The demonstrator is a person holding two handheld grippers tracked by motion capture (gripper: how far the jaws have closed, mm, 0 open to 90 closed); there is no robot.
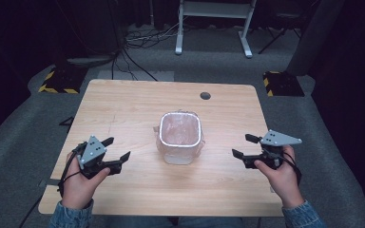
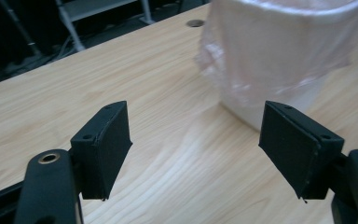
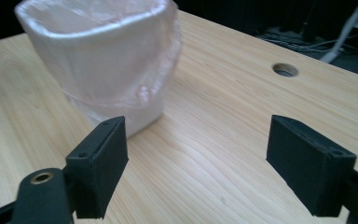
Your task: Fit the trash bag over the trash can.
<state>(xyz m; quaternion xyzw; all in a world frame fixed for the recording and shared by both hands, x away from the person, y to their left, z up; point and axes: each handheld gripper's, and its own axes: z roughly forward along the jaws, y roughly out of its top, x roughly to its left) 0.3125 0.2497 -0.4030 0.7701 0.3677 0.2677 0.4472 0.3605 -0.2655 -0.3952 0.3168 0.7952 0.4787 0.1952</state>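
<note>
— What are the grippers doing?

— The left gripper (image 1: 115, 148) sits in the lower left of the high view, jaws spread wide with nothing between them. The right gripper (image 1: 245, 146) is at the lower right, jaws just as far apart and bare too. Both point inward, toward the middle of the table (image 1: 123, 102).

— And between them?

— A small white bin (image 1: 180, 137), lined with a thin clear plastic bag (image 1: 180, 129) folded over its rim. It stands upright near the centre of the frame. Looking down into it, I can see the liner and nothing lying in it.

— How close is it to each gripper?

— Apart from both, roughly midway. In the left gripper view the bin (image 2: 279, 56) fills the upper right, beyond the jaws, no contact. In the right gripper view it (image 3: 107, 65) sits upper left, past the left-hand jaw, again not touching.

— Anything else on the table?

— A round cable hole (image 1: 205, 95) in the wood, above the bin in the high view.
</note>
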